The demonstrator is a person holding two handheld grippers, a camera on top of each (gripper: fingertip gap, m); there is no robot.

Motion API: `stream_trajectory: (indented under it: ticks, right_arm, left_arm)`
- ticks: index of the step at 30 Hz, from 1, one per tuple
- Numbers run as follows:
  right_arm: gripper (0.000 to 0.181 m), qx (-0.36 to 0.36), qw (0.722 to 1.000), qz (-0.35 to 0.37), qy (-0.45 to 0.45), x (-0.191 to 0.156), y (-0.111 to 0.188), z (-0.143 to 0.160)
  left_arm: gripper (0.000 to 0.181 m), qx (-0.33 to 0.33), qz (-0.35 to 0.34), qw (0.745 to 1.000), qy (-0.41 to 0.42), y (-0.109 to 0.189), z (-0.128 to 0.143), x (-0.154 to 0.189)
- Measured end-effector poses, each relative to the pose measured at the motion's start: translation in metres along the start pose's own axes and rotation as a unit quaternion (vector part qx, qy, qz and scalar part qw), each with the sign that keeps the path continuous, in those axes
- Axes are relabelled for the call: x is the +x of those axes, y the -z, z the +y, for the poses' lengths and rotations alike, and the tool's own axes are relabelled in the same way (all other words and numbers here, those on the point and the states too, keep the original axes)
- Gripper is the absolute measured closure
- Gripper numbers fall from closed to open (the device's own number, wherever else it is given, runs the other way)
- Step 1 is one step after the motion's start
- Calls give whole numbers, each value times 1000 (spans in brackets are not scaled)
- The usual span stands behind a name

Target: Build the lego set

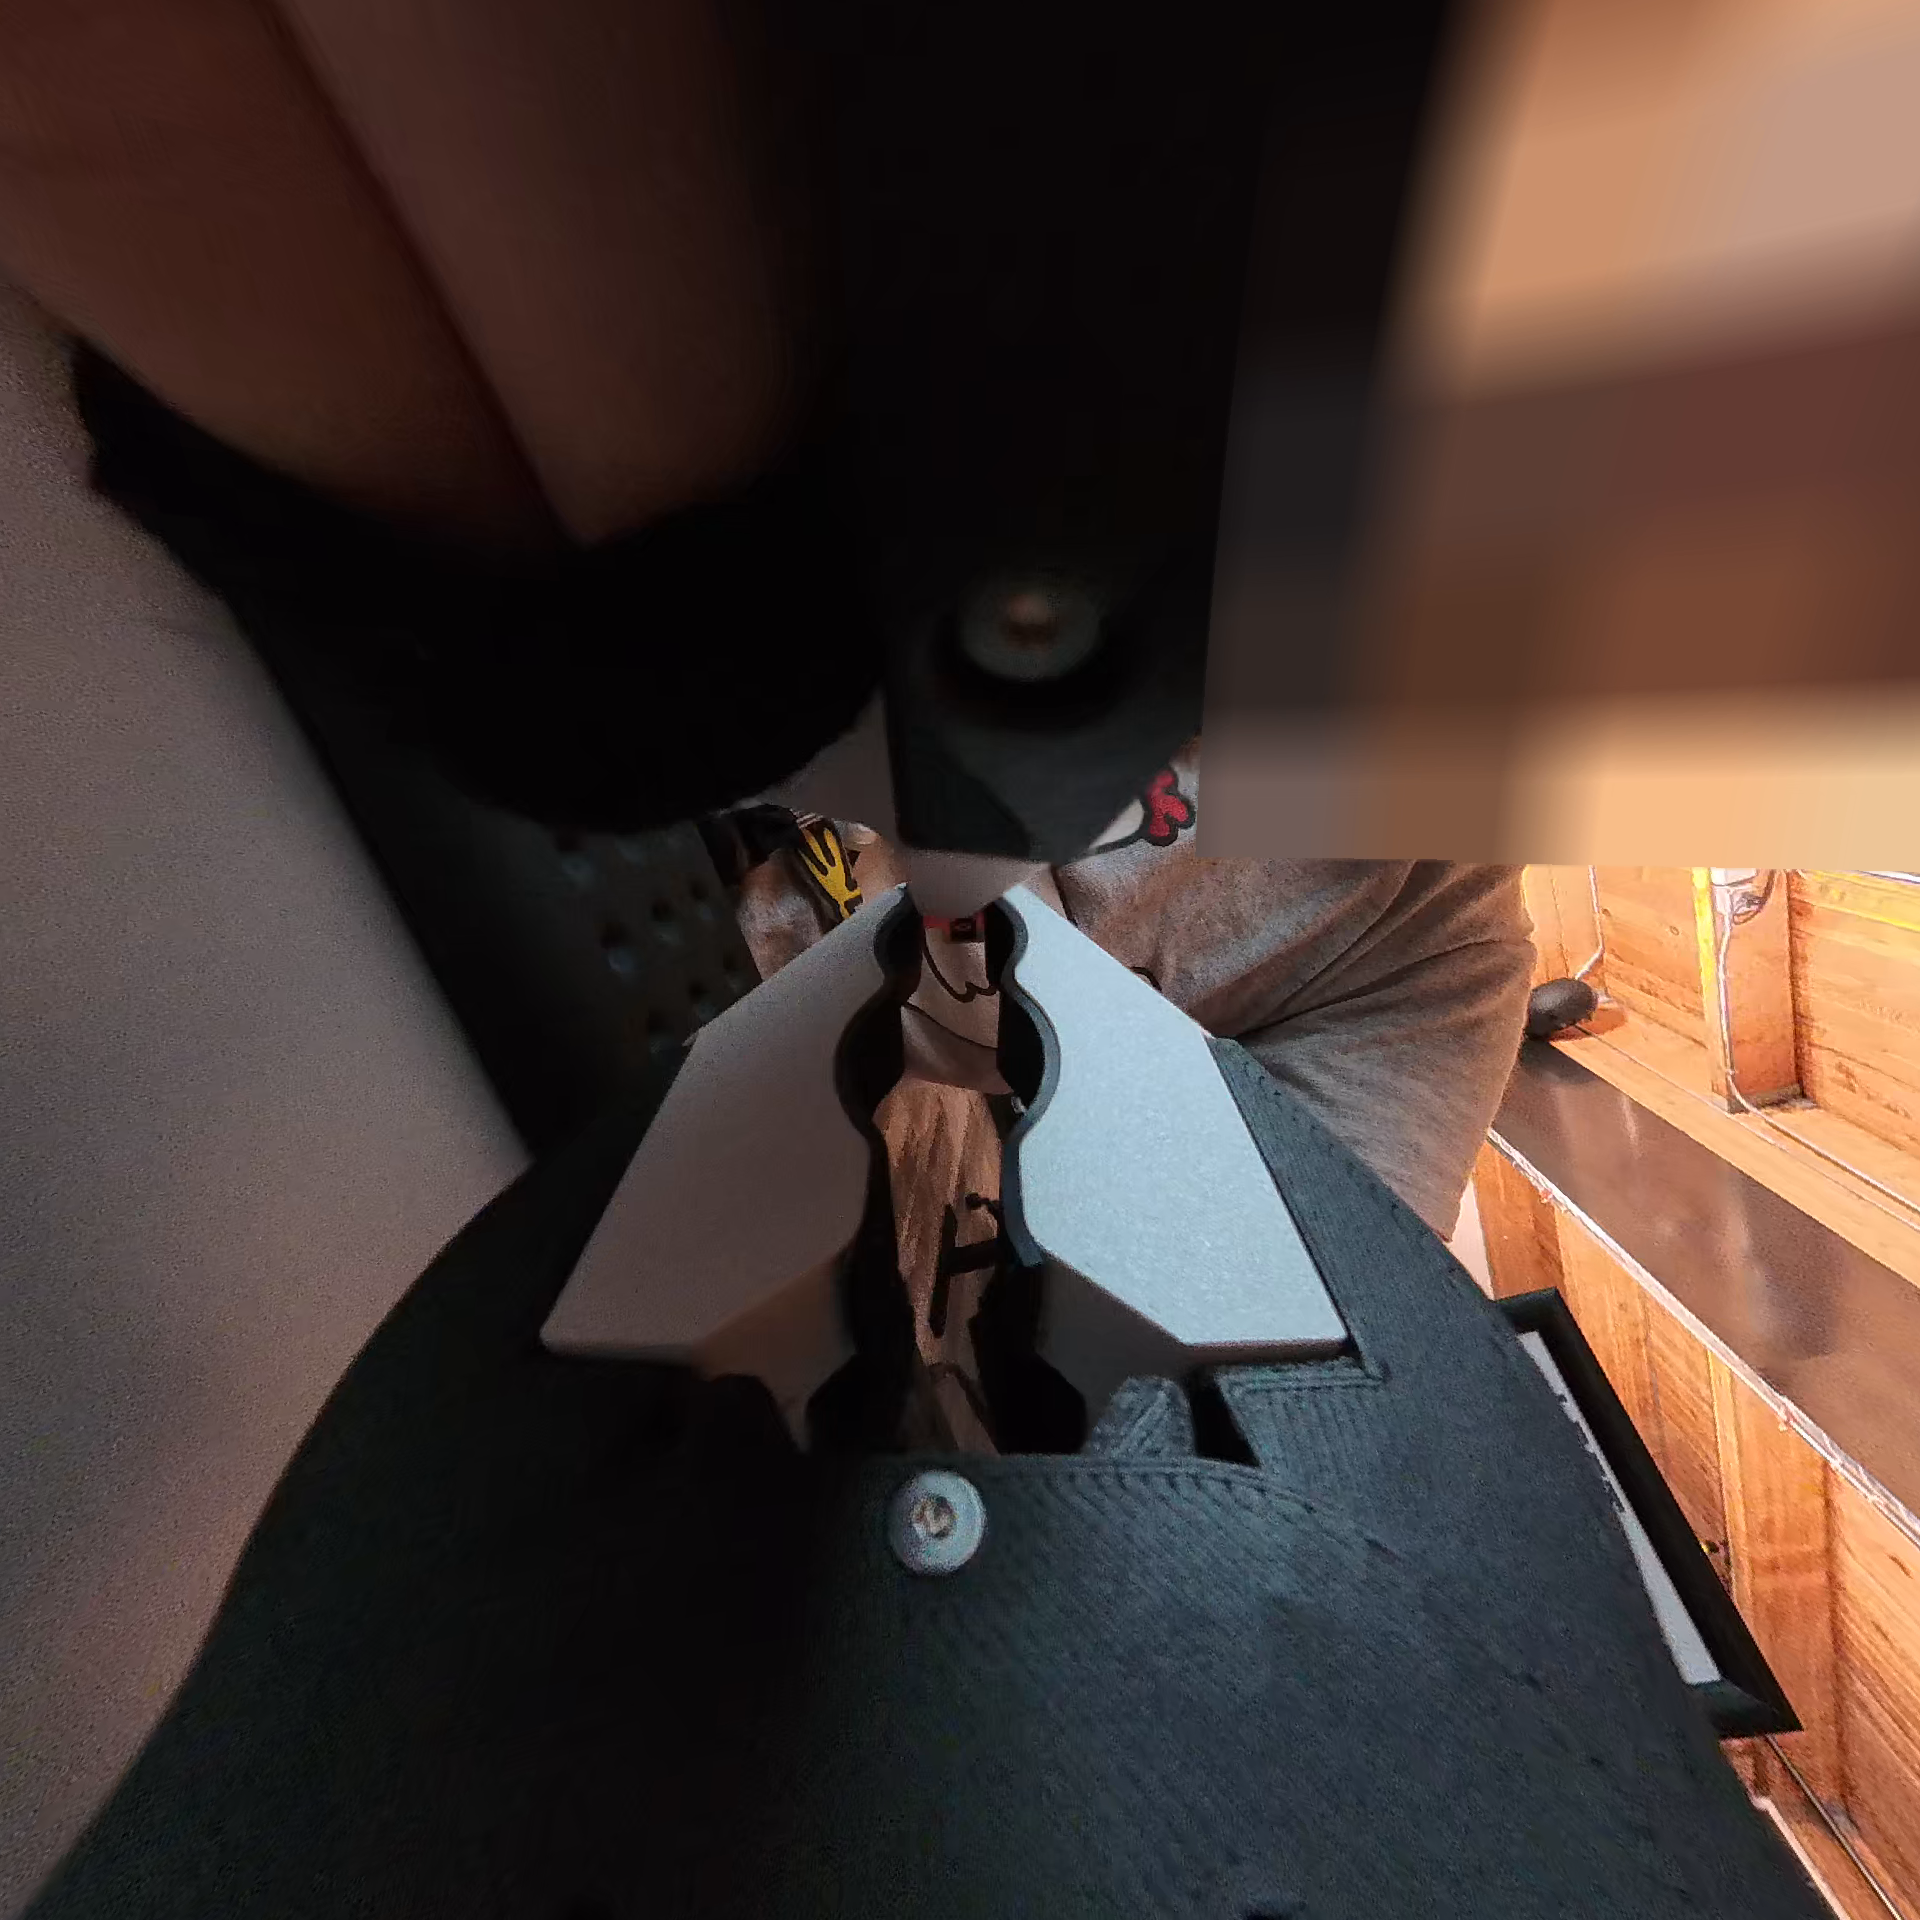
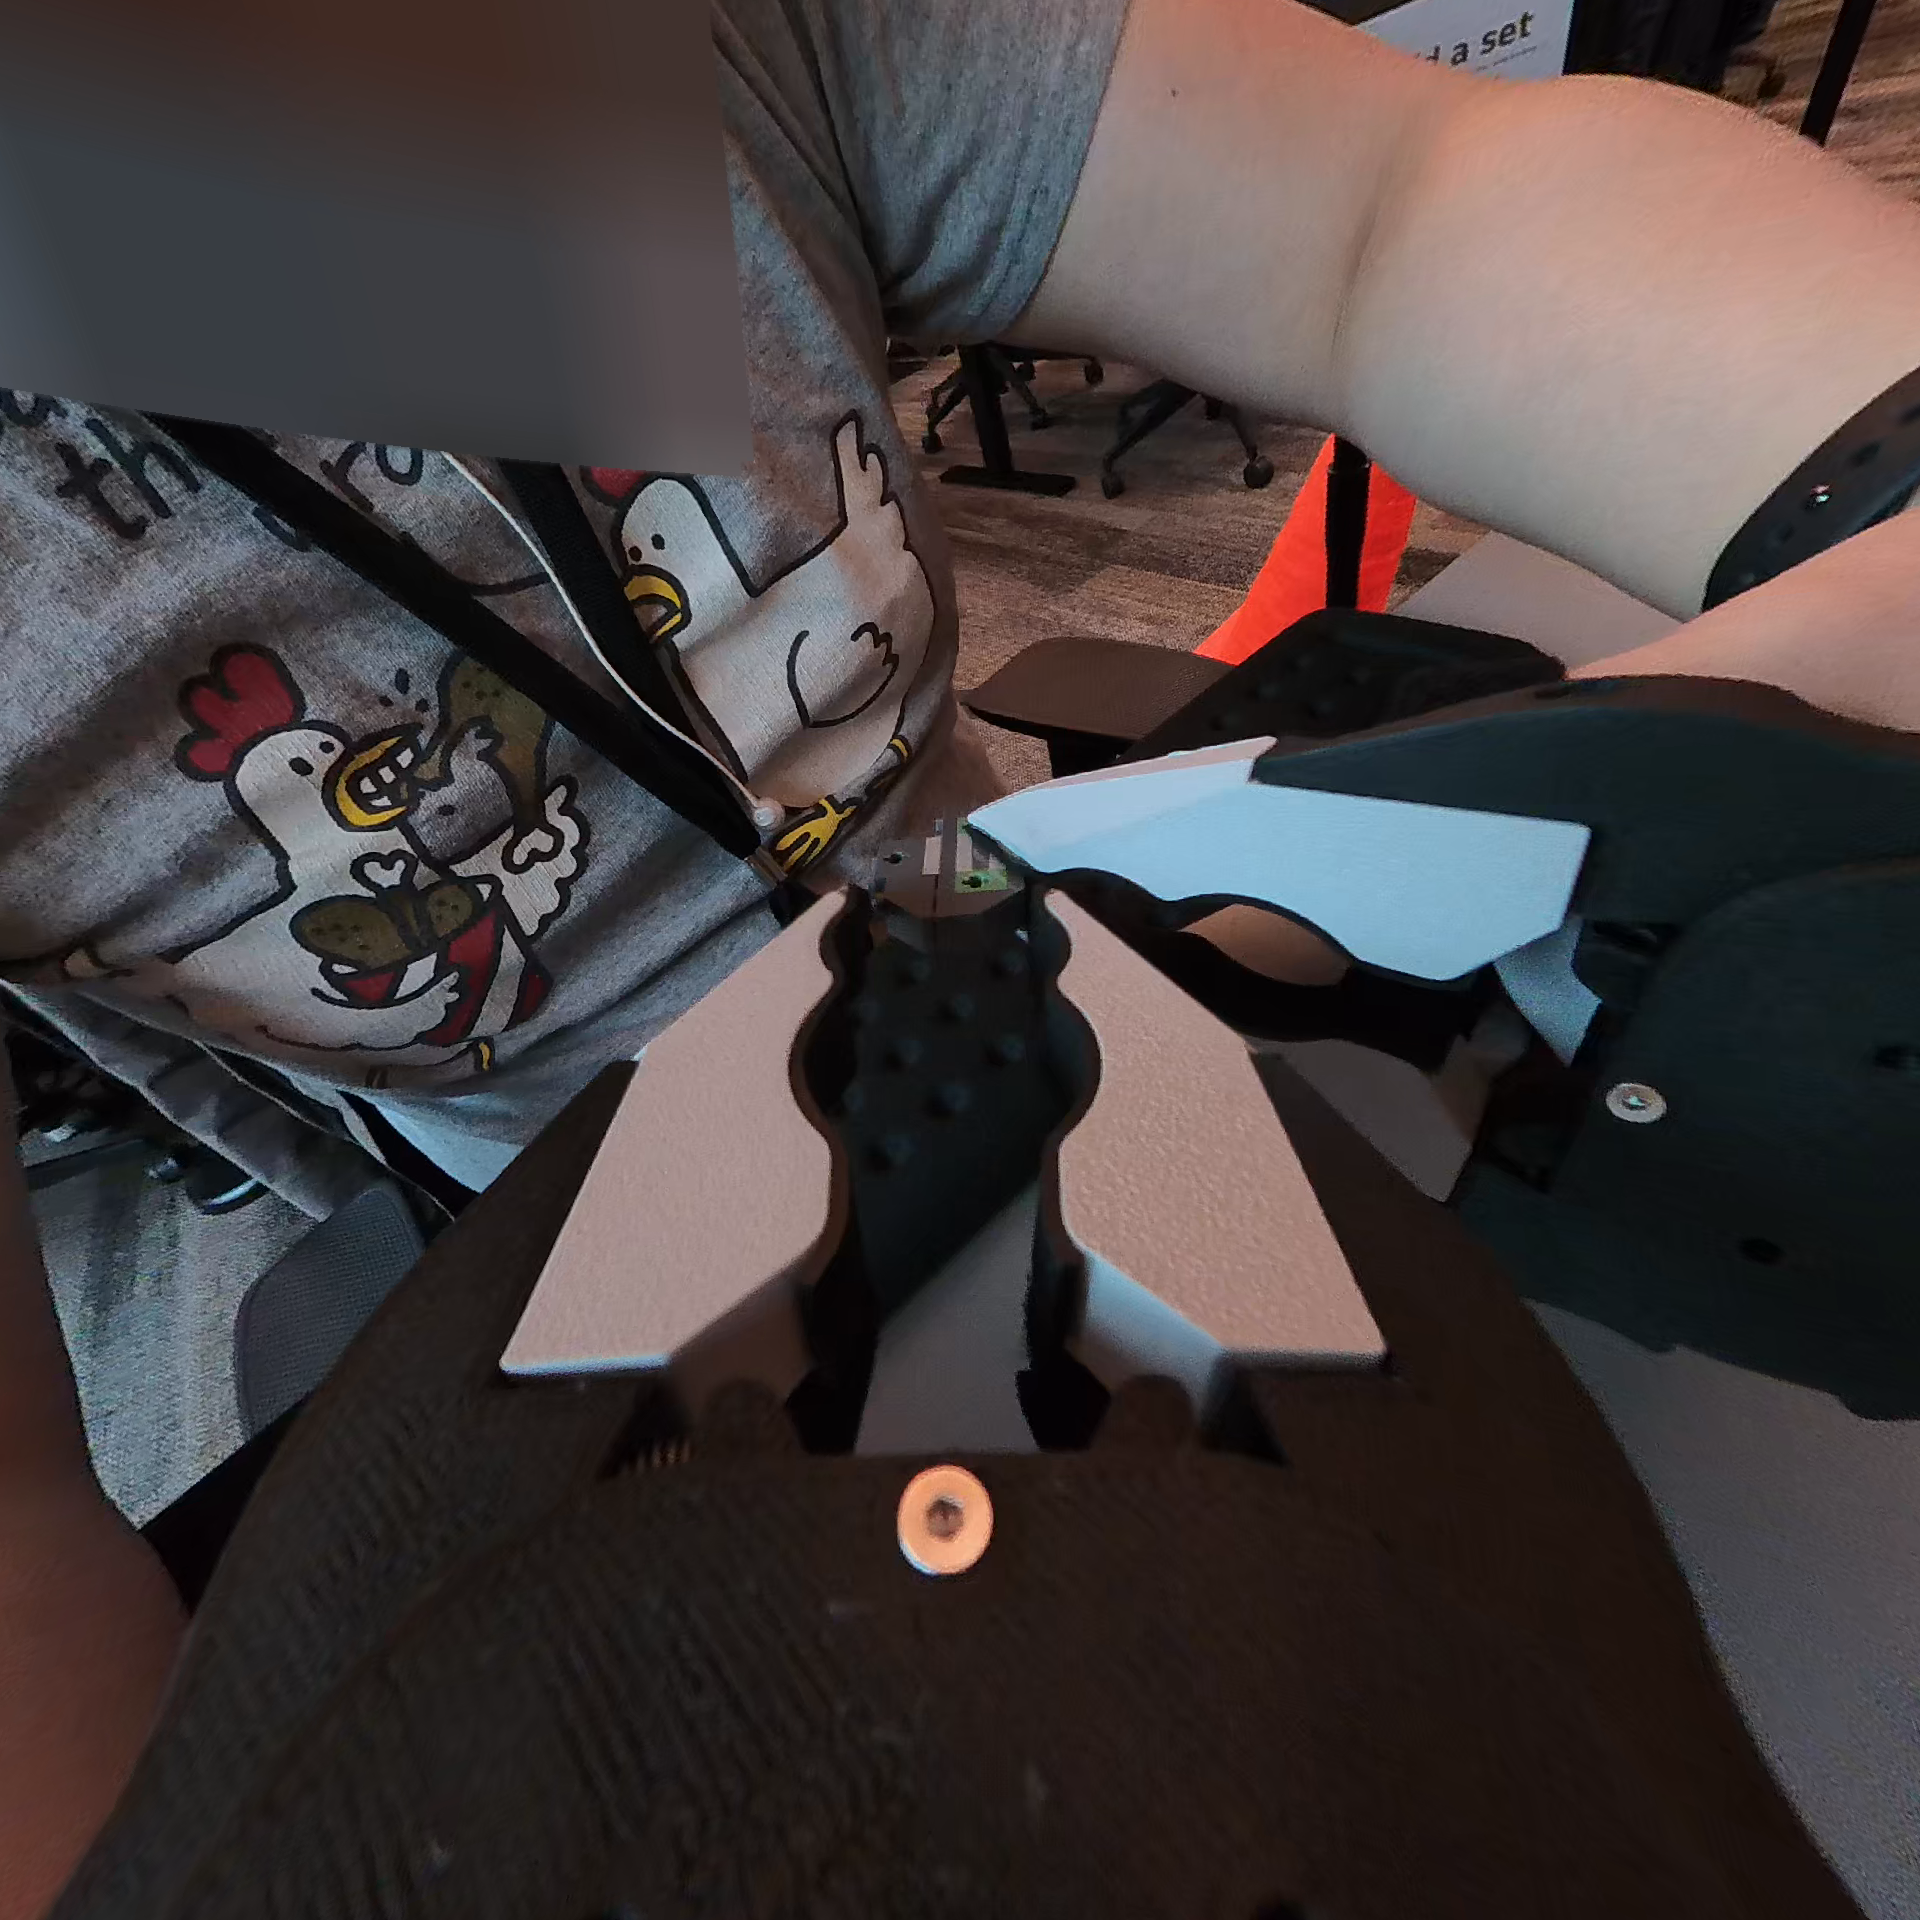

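My right gripper (image 2: 943, 902) is shut on a small lego build. A black studded plate (image 2: 925, 1049) lies between its fingers, and small brown, grey and green pieces (image 2: 940, 868) sit at the far end. The left gripper (image 2: 977, 828) comes in from the right, with its tips on that far end. In the left wrist view my left gripper (image 1: 954, 899) has its jaws a narrow gap apart. The right gripper's pale fingertip (image 1: 951, 876) and black mount are right in front of it. The piece at the left tips is mostly hidden.
A person in a grey printed shirt (image 2: 343, 790) with a black strap is close behind both grippers. A bare arm (image 2: 1455, 312) crosses the upper right. An orange cone (image 2: 1288, 592) and office chairs (image 2: 997, 416) stand beyond. A wood-panelled wall (image 1: 1766, 1299) is on the right. The grippers are tip to tip, or close to it.
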State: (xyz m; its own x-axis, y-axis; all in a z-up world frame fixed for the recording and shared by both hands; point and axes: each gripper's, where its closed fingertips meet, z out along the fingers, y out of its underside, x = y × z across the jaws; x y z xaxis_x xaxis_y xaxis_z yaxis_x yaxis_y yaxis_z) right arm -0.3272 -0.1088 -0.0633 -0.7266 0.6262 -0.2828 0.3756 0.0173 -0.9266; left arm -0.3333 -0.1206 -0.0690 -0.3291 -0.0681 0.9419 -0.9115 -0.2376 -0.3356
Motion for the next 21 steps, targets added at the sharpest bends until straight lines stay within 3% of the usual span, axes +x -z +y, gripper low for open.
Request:
stream_trajectory:
  ticks: [1, 9, 13, 16, 21]
  right_arm:
    - [154, 1, 1000, 2, 1, 1, 0, -1]
    - [155, 22, 1000, 16, 1, 4, 5, -6]
    - [154, 19, 996, 87, 24, 11, 16, -5]
    - [154, 21, 985, 164, 55, 15, 32, -10]
    - [154, 16, 928, 342, 144, 26, 64, -24]
  left_arm:
    - [172, -1, 0, 1000, 0, 0, 1, 0]
    - [171, 30, 33, 999, 12, 5, -6, 6]
    - [153, 134, 34, 990, -11, 26, -25, 5]
    - [142, 246, 16, 967, -66, 50, -37, 12]
    - [138, 389, -57, 907, -151, 75, -43, 24]
